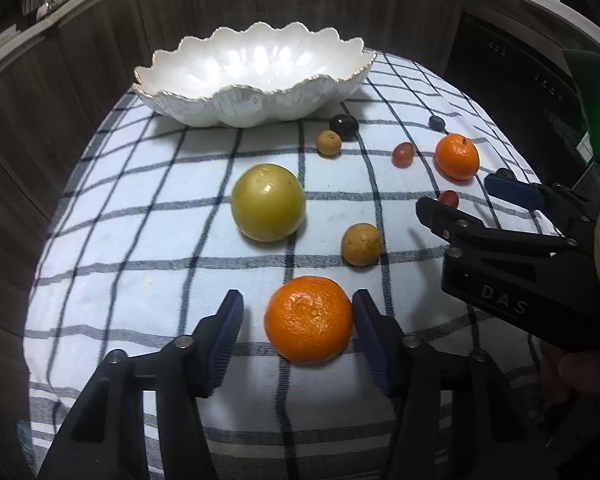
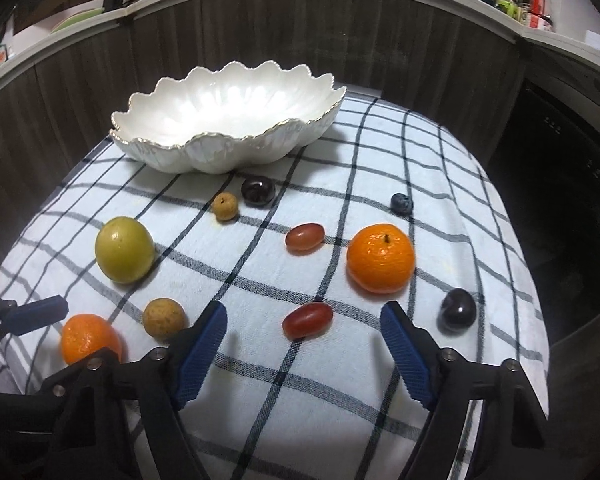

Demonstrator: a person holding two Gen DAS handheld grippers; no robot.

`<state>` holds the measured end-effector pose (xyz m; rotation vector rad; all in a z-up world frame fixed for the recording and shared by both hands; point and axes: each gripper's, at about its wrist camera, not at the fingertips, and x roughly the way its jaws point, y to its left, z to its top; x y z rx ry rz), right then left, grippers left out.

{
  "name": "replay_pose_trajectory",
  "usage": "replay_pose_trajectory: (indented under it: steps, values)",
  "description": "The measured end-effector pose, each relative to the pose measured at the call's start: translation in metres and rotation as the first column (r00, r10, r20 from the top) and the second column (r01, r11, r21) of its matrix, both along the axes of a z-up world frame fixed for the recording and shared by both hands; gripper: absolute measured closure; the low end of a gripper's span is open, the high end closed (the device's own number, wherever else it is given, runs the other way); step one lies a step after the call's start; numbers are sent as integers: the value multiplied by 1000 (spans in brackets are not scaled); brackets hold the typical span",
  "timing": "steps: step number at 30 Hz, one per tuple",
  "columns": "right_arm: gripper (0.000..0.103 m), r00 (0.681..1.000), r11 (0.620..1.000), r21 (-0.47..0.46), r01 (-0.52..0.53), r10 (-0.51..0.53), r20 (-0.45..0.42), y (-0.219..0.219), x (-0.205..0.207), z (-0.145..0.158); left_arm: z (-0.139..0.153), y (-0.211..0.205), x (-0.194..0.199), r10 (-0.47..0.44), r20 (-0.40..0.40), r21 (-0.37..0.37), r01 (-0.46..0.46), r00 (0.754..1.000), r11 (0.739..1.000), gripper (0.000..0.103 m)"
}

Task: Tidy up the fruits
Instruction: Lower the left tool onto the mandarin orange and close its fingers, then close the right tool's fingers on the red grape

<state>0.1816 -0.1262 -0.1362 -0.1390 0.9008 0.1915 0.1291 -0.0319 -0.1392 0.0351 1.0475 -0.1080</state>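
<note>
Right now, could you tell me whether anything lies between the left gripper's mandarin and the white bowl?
Yes. On the checked cloth, the yellow-green round fruit lies between the mandarin, which sits between the left gripper fingers, and the scalloped white bowl. A tan longan lies just right of that line. Lifting over them looks clear.

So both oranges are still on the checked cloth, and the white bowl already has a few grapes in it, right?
Not quite. The white bowl is empty, as the right wrist view shows. Both oranges do lie on the checked cloth, and the grapes lie there too.
</note>
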Motion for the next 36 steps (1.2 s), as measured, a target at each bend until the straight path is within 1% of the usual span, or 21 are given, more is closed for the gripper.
replay_pose_trajectory:
  steps: [2,4,5,7,9,14,19,20,22,30,36]
  values:
    - [28,1000,1000,-1,1,-1,-6,-1,2,-3,-3,-2,1,-4,-11,-2,4,1000,1000,57]
    - [33,1000,1000,2,6,-6,-13,-3,4,-6,-6,-2,1,-5,-24,-8,4,1000,1000,58]
    - [35,1000,1000,6,6,-6,-20,-3,5,-8,-7,-1,1,-3,-26,-12,3,1000,1000,59]
    - [43,999,1000,13,2,-2,-35,-4,6,-11,-7,-1,1,-1,-25,-18,0,1000,1000,59]
    - [48,999,1000,13,0,1,-44,-4,7,-15,-7,0,1,0,-25,-23,0,1000,1000,59]
    - [51,999,1000,12,7,-6,-44,-3,7,-18,-7,3,2,13,-25,-32,-14,1000,999,60]
    - [67,999,1000,29,-10,12,-40,-1,8,-18,-7,9,5,35,-28,-44,-36,999,998,60]
    - [68,999,999,36,-9,11,-41,-1,8,-18,-6,10,5,38,-27,-45,-40,999,998,60]
    - [74,999,999,45,1,1,-41,-3,9,-18,-6,11,5,46,-24,-46,-47,999,998,60]
    - [75,999,998,58,17,-14,-45,-6,8,-16,0,13,5,58,5,-49,-58,998,997,60]
    - [75,999,998,55,24,-23,-26,-5,2,-5,7,18,6,72,30,-56,-70,997,996,61]
